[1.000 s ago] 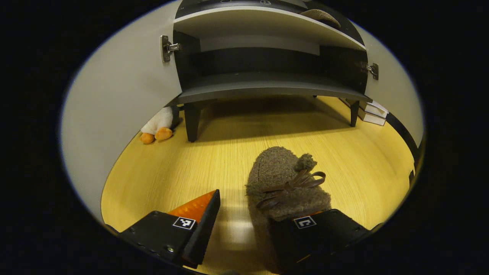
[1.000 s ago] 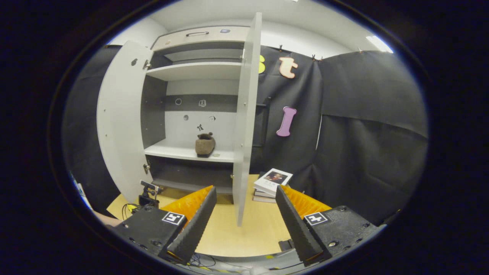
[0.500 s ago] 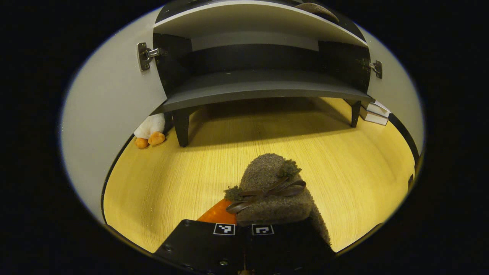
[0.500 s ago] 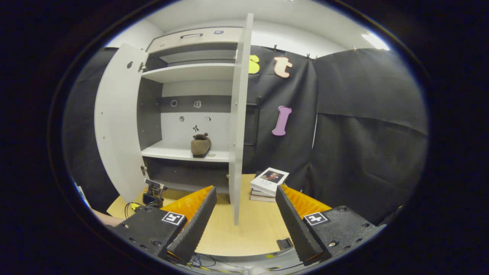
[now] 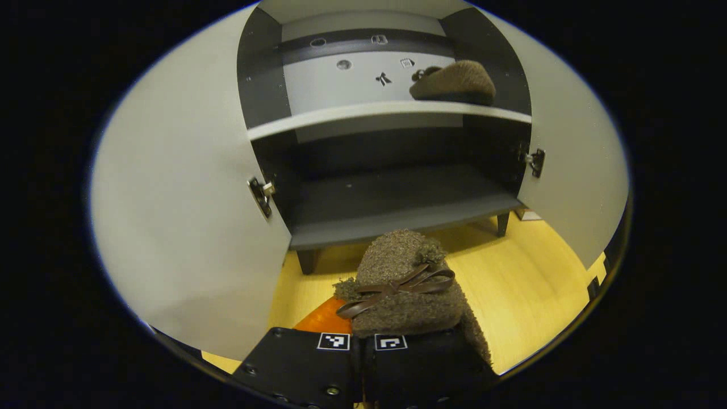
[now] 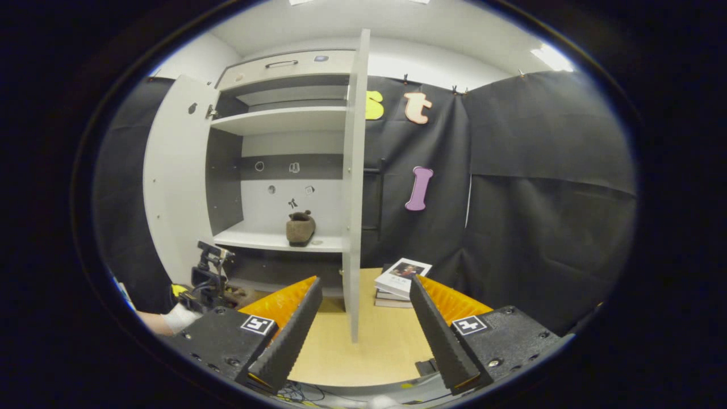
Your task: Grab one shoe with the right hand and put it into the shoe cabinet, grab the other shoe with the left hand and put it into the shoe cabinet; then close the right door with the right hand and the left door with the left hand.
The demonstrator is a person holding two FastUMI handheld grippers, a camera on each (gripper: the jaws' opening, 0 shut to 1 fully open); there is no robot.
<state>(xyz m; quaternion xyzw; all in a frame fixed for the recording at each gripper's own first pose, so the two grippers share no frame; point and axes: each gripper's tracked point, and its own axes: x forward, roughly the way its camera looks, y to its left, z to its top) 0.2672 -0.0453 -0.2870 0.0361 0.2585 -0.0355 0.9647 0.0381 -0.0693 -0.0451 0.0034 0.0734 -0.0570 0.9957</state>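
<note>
A brown fuzzy slipper with a ribbon bow (image 5: 404, 287) is held off the floor in my left gripper (image 5: 363, 336), which is shut on its heel end. It hangs in front of the open shoe cabinet, level with the dark bottom shelf (image 5: 397, 199). The matching slipper (image 5: 454, 82) lies on the white shelf (image 5: 318, 116) above, towards the right. In the right gripper view my right gripper (image 6: 363, 321) stands open with nothing between its fingers, far back from the cabinet. That view has the shelved slipper (image 6: 300, 227) and the left gripper (image 6: 209, 275) low by the cabinet.
Both white doors stand open: the left door (image 5: 182, 216) close beside my left gripper, the right door (image 5: 573, 170) opposite and edge-on (image 6: 353, 187) in the right gripper view. A stack of books (image 6: 402, 277) lies on the wood floor (image 6: 369, 341) right of the cabinet.
My left gripper shut on the slipper on the floor, then lifted it and tipped up toward the cabinet shelves. The right gripper stayed open and barely shifted.
</note>
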